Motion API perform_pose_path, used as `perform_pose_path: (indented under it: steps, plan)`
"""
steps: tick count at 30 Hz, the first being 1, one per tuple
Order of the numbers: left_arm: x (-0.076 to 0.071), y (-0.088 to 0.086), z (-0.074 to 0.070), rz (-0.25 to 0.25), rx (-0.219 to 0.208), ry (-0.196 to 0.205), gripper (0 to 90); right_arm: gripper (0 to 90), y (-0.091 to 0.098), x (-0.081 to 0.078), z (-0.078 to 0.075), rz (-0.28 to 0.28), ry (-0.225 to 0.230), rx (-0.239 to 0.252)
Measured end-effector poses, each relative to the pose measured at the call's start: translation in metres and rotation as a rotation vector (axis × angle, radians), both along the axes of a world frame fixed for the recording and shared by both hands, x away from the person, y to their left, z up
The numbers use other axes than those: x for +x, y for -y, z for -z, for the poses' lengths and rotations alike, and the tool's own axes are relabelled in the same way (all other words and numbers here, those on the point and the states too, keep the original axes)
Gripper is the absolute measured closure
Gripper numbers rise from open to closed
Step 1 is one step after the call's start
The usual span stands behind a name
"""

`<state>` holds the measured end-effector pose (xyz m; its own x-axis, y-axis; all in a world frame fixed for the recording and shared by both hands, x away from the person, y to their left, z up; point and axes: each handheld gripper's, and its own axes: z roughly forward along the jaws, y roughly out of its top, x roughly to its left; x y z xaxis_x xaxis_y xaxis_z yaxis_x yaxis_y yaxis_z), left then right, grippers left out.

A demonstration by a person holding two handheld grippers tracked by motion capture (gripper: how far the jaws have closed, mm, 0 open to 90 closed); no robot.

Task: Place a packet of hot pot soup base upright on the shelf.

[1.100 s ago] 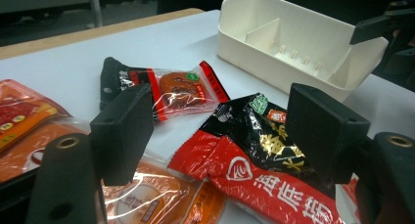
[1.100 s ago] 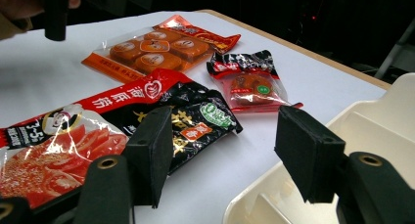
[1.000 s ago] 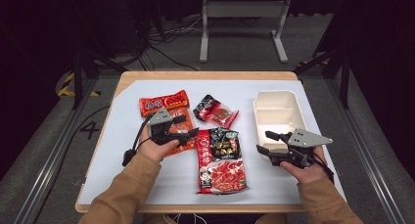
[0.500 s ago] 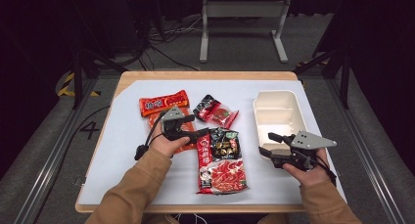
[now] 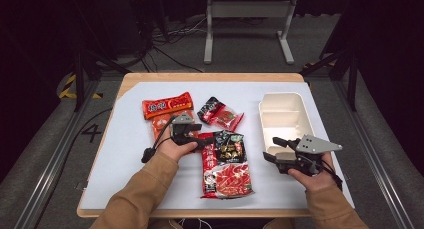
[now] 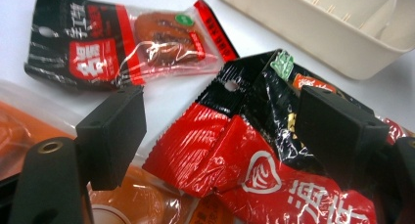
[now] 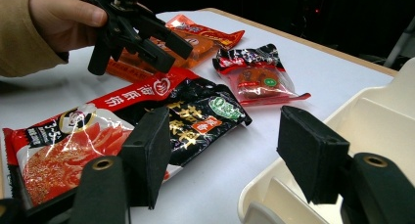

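My left gripper [image 5: 204, 140] hangs released over the big red packet's [image 5: 225, 171] top corner, jaws just widened. My right gripper [image 5: 272, 149] sits released, jaws just widened, by the cream tray [image 5: 285, 120].

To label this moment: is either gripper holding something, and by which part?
Nothing is held. The left gripper stands open over the big red packet's top corner; the right gripper is open too.

1. The right gripper [image 7: 220, 150] has its jaws apart, with nothing between them.
2. One jaw is over the cream tray [image 7: 372, 116].
3. The left gripper [image 7: 161, 45] hovers above the big red packet [image 7: 112, 121].
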<state>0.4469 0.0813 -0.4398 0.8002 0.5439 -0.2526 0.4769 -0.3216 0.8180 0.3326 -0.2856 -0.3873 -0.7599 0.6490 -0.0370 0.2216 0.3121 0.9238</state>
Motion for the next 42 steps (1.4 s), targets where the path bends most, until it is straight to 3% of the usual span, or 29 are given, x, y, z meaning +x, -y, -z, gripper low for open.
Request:
perform_pose_path:
  steps: [6, 18, 21, 30, 35, 42]
  plan:
    - [0.0, 0.004, 0.006, 0.037, 0.008, -0.041, 22.8, 37.7, 0.0, 0.0, 0.0, -0.002, -0.004, 0.0]
    - [-0.001, 0.008, 0.012, 0.05, 0.085, -0.075, 32.6, 38.0, -0.001, -0.001, -0.001, -0.014, -0.008, 0.004]
    - [-0.002, 0.01, 0.014, 0.061, 0.108, -0.069, 44.6, 37.9, -0.002, -0.001, 0.0, -0.017, -0.013, 0.001]
    - [-0.002, 0.007, 0.015, 0.077, 0.093, -0.097, 65.1, 38.3, -0.003, 0.0, 0.0, -0.016, -0.012, -0.005]
    - [-0.003, 0.005, 0.016, 0.069, 0.06, -0.114, 75.3, 38.8, -0.005, -0.001, 0.002, -0.022, -0.018, -0.012]
    - [-0.004, 0.003, 0.016, 0.068, 0.037, -0.118, 82.5, 45.8, -0.005, 0.0, 0.001, -0.021, -0.037, -0.034]
